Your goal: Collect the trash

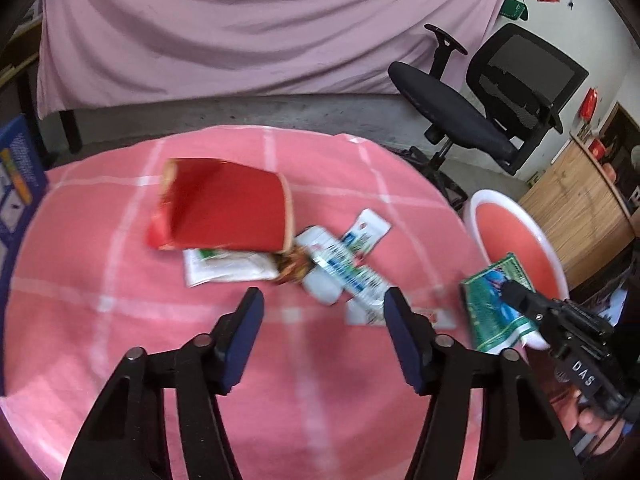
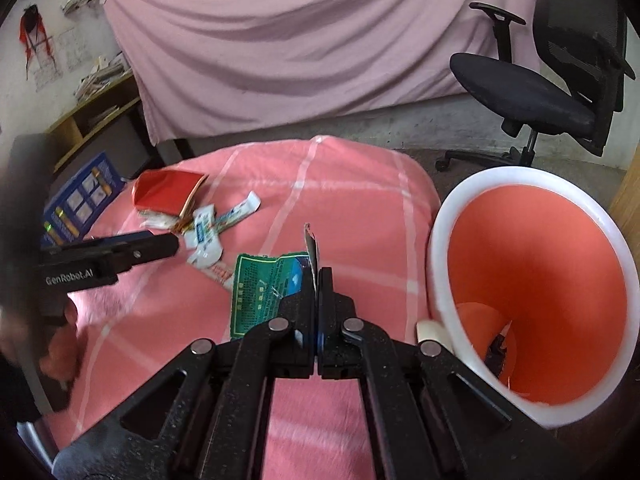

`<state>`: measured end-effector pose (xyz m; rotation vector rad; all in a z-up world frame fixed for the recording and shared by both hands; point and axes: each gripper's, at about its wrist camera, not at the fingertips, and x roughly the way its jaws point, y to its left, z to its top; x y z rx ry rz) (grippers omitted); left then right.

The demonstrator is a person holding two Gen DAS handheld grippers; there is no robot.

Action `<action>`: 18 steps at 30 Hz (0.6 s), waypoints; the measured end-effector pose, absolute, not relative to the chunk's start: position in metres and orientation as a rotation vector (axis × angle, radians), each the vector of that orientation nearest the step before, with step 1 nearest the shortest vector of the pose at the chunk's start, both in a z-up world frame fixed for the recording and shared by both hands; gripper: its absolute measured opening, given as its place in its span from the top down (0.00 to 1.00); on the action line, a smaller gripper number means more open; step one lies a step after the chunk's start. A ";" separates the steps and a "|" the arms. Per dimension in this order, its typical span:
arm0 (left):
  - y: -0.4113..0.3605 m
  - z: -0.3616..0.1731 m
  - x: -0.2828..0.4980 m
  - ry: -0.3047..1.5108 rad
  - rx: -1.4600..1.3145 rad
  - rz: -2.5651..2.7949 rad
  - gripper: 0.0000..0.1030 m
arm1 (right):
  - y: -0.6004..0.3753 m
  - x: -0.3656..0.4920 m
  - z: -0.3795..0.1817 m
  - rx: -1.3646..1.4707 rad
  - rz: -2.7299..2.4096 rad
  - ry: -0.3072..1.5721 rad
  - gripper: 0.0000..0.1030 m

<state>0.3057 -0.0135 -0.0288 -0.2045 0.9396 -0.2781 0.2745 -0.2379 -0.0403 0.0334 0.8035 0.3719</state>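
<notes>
My right gripper (image 2: 318, 276) is shut on a green wrapper (image 2: 264, 288) and holds it above the pink checked tablecloth (image 2: 352, 216), left of the orange bin with a white rim (image 2: 440, 216). The same wrapper (image 1: 494, 308) and the bin (image 1: 516, 236) show at the right of the left wrist view. My left gripper (image 1: 324, 308) is open and empty above the cloth, just short of a pile of trash: a red packet (image 1: 228, 208), a white wrapper (image 1: 224, 266) and blue-and-white sachets (image 1: 348, 256). The pile also shows in the right wrist view (image 2: 200, 224).
A black office chair (image 2: 536, 92) stands behind the bin. A pink sheet (image 2: 304, 40) hangs at the back. A blue box (image 2: 80, 200) sits left of the table. A wooden cabinet (image 1: 576, 208) is at the right. Some trash lies at the bin's bottom (image 2: 496, 352).
</notes>
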 end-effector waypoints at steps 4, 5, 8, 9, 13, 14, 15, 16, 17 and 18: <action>-0.022 -0.030 0.323 0.986 -0.233 -0.260 0.59 | -0.243 0.286 -0.037 0.049 0.367 0.794 0.78; -0.024 -0.030 0.326 0.992 -0.235 -0.246 0.59 | -0.244 0.287 -0.037 0.053 0.369 0.794 0.78; -0.029 -0.029 0.338 1.019 -0.246 -0.207 0.59 | -0.247 0.290 -0.039 0.065 0.376 0.802 0.78; -0.032 -0.029 0.342 1.031 -0.240 -0.186 0.59 | -0.248 0.290 -0.040 0.067 0.377 0.803 0.78; -0.045 -0.031 0.345 1.042 -0.163 -0.116 0.67 | -0.251 0.288 -0.042 0.082 0.377 0.809 0.78; -0.048 -0.032 0.345 1.040 -0.141 -0.102 0.70 | -0.253 0.288 -0.043 0.089 0.377 0.809 0.78; -0.049 -0.032 0.343 1.036 -0.124 -0.095 0.73 | -0.254 0.288 -0.043 0.094 0.377 0.809 0.78; -0.047 -0.033 0.341 1.032 -0.113 -0.092 0.76 | -0.254 0.288 -0.043 0.097 0.378 0.809 0.78; -0.045 -0.034 0.339 1.031 -0.112 -0.090 0.82 | -0.255 0.287 -0.043 0.100 0.379 0.810 0.78; -0.042 -0.034 0.337 1.028 -0.118 -0.092 0.83 | -0.255 0.287 -0.043 0.102 0.381 0.810 0.78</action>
